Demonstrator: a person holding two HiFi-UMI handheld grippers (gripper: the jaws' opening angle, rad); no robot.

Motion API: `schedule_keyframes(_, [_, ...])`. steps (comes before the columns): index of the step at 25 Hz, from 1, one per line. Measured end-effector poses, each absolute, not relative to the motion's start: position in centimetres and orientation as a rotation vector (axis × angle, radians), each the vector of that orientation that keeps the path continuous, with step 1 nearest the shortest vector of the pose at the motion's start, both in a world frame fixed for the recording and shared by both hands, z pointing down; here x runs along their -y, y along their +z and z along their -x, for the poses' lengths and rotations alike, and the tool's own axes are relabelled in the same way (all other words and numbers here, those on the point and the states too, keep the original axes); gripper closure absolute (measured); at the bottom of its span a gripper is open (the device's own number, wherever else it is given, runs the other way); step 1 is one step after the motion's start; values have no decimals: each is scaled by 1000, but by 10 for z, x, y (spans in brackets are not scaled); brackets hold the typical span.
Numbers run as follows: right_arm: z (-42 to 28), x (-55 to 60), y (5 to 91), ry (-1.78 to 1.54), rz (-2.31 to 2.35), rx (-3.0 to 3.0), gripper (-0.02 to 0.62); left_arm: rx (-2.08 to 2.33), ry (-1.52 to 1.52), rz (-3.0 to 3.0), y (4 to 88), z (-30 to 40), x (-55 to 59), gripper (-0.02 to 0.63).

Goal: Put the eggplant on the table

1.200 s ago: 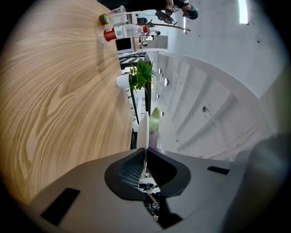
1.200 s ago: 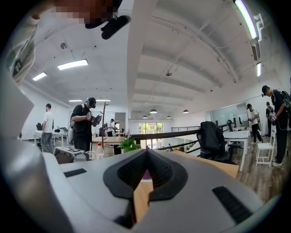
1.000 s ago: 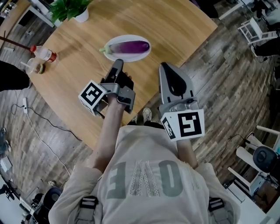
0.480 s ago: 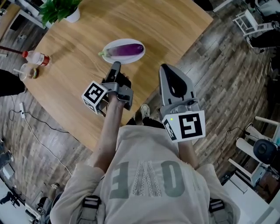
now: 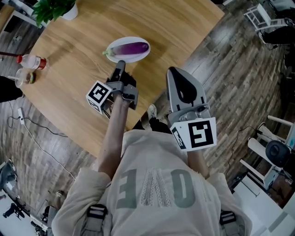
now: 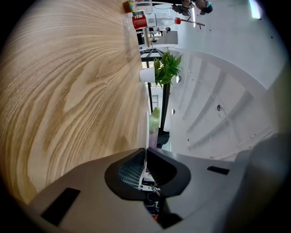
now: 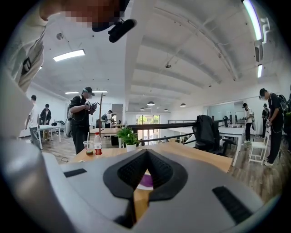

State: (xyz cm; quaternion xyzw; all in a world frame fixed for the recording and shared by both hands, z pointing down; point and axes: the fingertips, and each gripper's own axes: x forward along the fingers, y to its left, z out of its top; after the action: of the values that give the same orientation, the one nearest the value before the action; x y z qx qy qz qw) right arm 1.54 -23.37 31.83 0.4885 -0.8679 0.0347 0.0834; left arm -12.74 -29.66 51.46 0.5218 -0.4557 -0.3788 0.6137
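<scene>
A purple eggplant (image 5: 133, 47) with a green stem lies on a white plate (image 5: 143, 56) on the round wooden table (image 5: 83, 69). My left gripper (image 5: 120, 64) is rolled on its side, low over the table, with its tip at the plate's near rim. Its jaws are shut and hold nothing. In the left gripper view (image 6: 145, 152) the plate (image 6: 146, 132) shows edge-on just ahead, with the eggplant's stem (image 6: 155, 119) beyond it. My right gripper (image 5: 174, 70) hangs shut over the table's near edge. Past its jaws (image 7: 146, 152) a bit of the eggplant (image 7: 146, 180) shows.
A potted plant (image 5: 53, 7) stands at the table's far left. A bottle (image 5: 30, 61) and a cup (image 5: 23, 78) are at the left edge. Chairs and desks stand on the wood floor to the right. Several people stand in the room beyond.
My left gripper has sunk toward the tabletop, staying at the plate's near rim. The right gripper has kept its place. The head view has shifted slightly.
</scene>
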Motion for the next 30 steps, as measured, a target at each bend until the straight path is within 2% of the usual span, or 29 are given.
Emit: schedule_keyframes(30, [-10,244,330,124,-1417,2571,577,1099,-769,-1076,577,123,291,586])
